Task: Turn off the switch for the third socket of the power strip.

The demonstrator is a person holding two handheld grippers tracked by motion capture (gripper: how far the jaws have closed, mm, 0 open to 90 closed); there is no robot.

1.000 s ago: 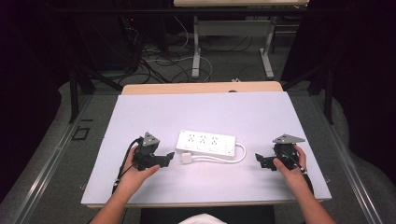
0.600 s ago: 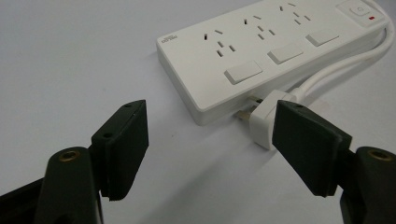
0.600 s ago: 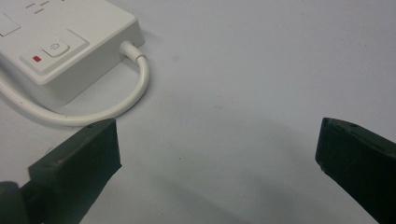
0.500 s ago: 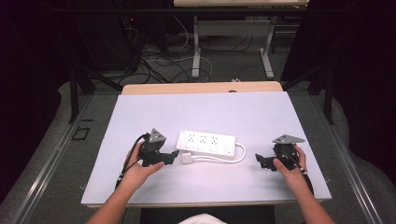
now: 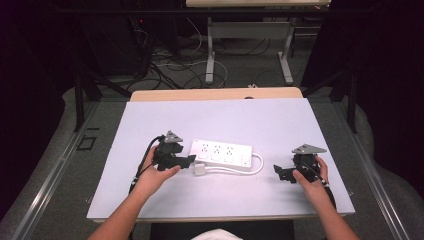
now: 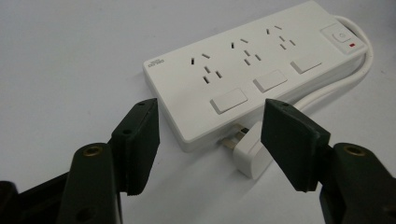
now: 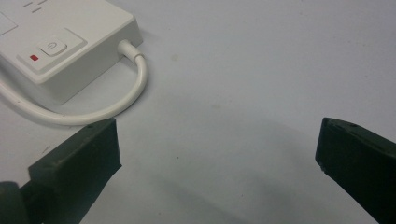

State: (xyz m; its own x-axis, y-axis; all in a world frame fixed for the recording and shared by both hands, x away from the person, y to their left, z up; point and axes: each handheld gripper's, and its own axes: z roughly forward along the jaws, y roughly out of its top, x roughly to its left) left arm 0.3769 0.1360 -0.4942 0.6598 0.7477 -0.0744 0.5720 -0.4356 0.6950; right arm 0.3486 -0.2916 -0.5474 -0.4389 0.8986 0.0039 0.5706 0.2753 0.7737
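Observation:
A white power strip (image 5: pixel 222 154) with three sockets lies flat in the middle of the pale table (image 5: pixel 220 117). Its white cable (image 5: pixel 257 165) loops around the right end and comes back to a white plug (image 5: pixel 200 170) lying by the near left corner. My left gripper (image 5: pixel 190 160) is right at that corner. In the left gripper view its jaws (image 6: pixel 211 114) have just been closing but still stand apart, gripping nothing, and the right jaw partly covers the plug (image 6: pixel 250 156). My right gripper (image 5: pixel 278 172) rests open, to the right of the strip, with bare table between its jaws (image 7: pixel 217 140).
The strip's power button and red light (image 7: pixel 51 46) sit at its right end, near the cable loop (image 7: pixel 126 100). Beyond the table's far edge are desk legs (image 5: pixel 210 55) and tangled cables on the floor (image 5: pixel 165 62). Dark curtains flank both sides.
My left hand has moved right and slightly up, bringing its gripper to the strip's left end and the plug. The right hand, the strip and the plug have stayed put.

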